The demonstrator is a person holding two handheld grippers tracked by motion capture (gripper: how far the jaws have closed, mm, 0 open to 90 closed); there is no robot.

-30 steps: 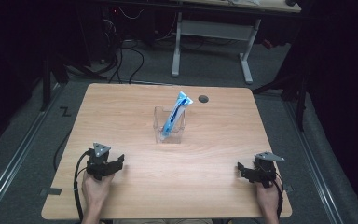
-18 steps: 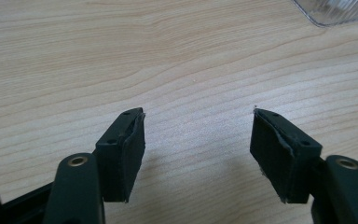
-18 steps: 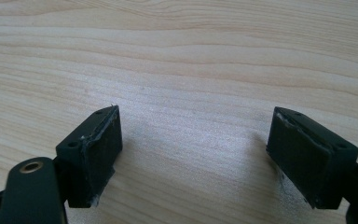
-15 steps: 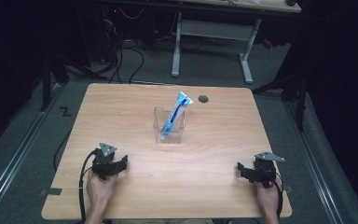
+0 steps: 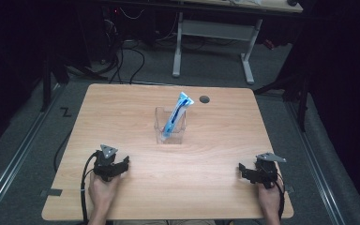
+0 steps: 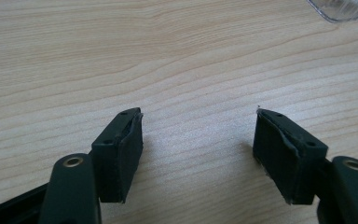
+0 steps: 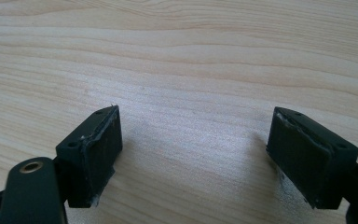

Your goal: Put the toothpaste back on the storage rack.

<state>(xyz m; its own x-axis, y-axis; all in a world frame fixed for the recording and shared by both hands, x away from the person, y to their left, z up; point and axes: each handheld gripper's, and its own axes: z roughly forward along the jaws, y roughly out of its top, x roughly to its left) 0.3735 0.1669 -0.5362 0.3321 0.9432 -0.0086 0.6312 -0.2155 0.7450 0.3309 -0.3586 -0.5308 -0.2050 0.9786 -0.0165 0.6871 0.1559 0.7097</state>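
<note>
**Two open grippers, one holder, one tube**

Nearest the person, two hands come in over the near edge of one wooden table [image 5: 206, 197], each with one gripper. The left gripper [image 5: 117, 165] sits at the near left of the table, the right gripper [image 5: 244, 171] at the near right, well apart from each other. Each carries one grey three-cornered plate on top and trails one cable.

The left gripper's jaws have just been opening; in the left gripper view they stand wide, with bare wood between the two black pads [image 6: 126, 154] and nothing held. The right gripper's jaws are equally wide in the right gripper view, two pads [image 7: 98, 149] with only tabletop between them, gripping nothing.

Farther off, at the middle of the table, stands one clear plastic holder [image 5: 159, 126]. In it leans one blue and white tube [image 5: 176, 117], tilted with its top toward the far right, rising above the rim. Beyond it, near the far edge, is one dark round hole [image 5: 204, 99] in the tabletop. Past the table stands one grey desk frame [image 5: 215, 33] on the floor.

The high view gives the whole layout, while the jaw gaps there are too small to judge. The gripper views give the pads up close; the left gripper view also catches a corner of clear plastic [image 6: 345, 9] at its top right edge.
</note>
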